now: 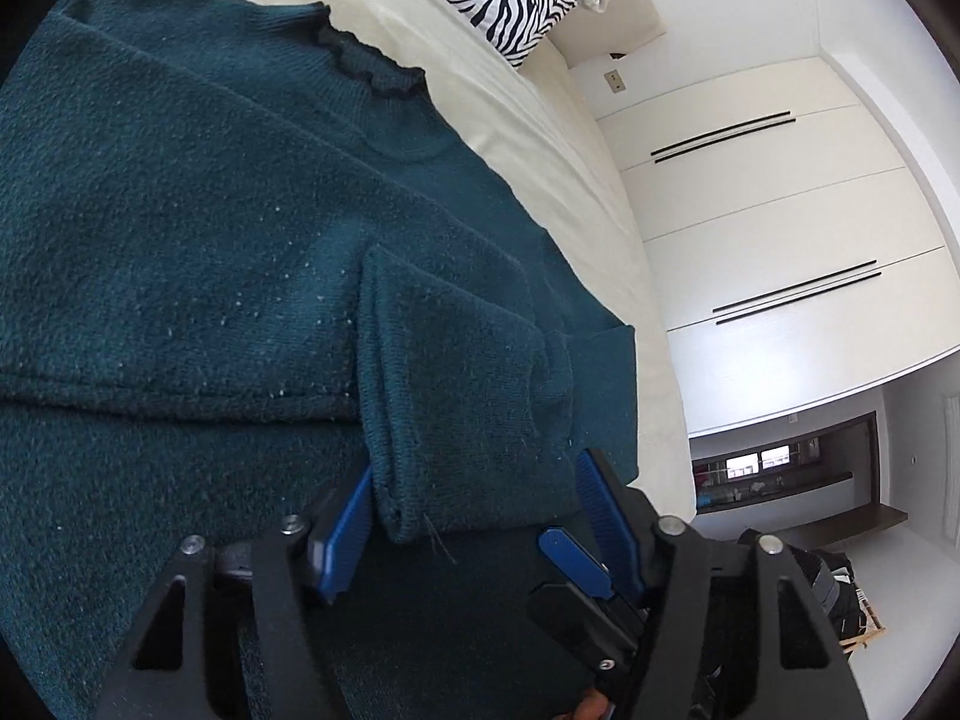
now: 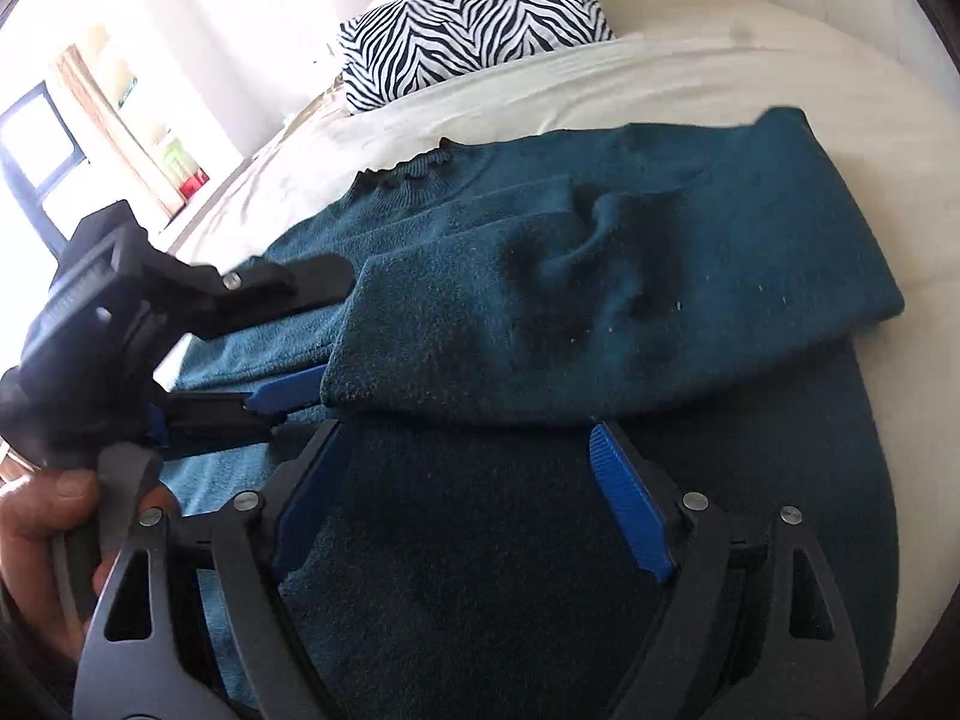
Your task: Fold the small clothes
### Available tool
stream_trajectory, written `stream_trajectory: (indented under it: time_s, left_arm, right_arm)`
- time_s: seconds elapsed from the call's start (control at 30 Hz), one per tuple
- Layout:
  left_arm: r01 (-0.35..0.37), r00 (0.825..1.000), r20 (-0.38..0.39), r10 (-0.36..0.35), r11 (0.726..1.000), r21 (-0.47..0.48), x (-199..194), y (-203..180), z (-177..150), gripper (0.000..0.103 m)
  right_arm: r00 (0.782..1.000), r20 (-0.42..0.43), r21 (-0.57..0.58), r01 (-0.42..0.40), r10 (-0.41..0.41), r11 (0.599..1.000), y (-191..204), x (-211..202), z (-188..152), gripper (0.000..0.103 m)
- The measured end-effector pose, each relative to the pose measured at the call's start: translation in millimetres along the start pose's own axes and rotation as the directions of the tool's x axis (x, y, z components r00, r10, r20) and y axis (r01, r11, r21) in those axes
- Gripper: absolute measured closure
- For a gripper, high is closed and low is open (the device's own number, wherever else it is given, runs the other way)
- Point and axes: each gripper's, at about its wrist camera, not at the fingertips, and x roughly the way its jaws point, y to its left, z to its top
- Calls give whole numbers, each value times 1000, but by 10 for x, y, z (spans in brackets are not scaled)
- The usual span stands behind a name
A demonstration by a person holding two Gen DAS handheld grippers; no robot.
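Between my left tongs (image 1: 474, 495): the teal sweater's (image 1: 210, 228) sleeve cuff (image 1: 420, 480), pads not yet biting.
Right tongs (image 2: 474, 492) released above the sweater on the bed (image 2: 720, 66); sleeve-folding step, I judge; next, clamp the cuff.

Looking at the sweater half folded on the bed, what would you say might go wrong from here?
1. The left gripper has the folded sleeve's cuff between open jaws, only one pad touching; the sleeve could slip as they close.
2. The right gripper hangs open over the teal sweater; its fingers may snag the knit.
3. The sleeve already bunches into a wrinkle, which may get folded in.
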Motion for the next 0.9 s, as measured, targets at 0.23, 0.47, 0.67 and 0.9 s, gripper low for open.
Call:
stream_trajectory:
  time_s: [0.23,0.47,0.67,0.9]
  left_arm:
    - [-85,996,1,86,988,127,102,-304,-36,92]
    - [-217,968,206,145,895,389,-369,-979,-76,93]
    - [-266,945,285,158,880,394,-784,-736,120,93]
    - [-316,934,253,254,916,247,-741,185,327,93]
  right_arm:
    - [987,54,189,-159,152,969,-535,-104,-53,22]
    - [990,50,150,-135,129,979,-544,-122,-95,21]
    - [989,52,154,-142,135,978,-565,-113,-90,21]
    - [986,61,191,-167,158,967,-579,-127,-19,21]
